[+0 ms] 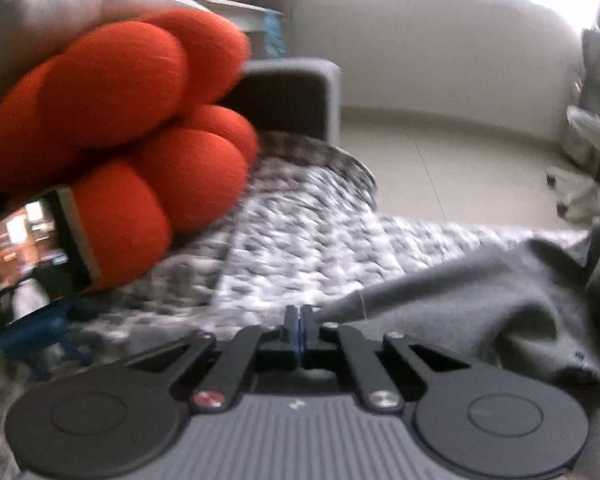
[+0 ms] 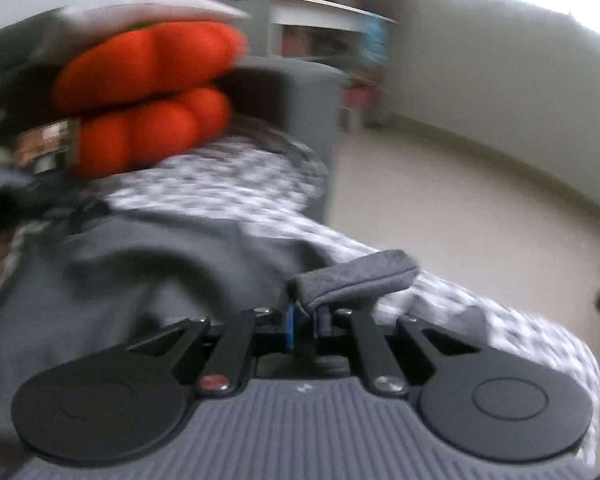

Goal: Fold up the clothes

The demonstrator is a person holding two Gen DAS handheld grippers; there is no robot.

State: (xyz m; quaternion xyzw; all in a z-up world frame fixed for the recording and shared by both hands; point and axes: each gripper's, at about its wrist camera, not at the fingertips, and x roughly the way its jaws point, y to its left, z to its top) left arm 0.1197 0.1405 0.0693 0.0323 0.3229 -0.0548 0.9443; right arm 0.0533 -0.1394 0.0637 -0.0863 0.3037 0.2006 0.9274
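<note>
Right gripper (image 2: 305, 312) is pinching a rolled edge of the grey garment (image 2: 148, 264); left gripper (image 1: 299, 320) is clamping its other edge, fabric trailing right over the patterned cover (image 1: 300, 216); keeping both edges level and taut should help; only left view is showing the phone (image 1: 32, 256) sharply.

Layout: garment (image 2: 148, 264) on cover (image 2: 236, 184).
Cushion (image 2: 148, 76) behind it, left; floor (image 2: 460, 208) to the right; phone (image 1: 32, 256) beside cushion.
</note>
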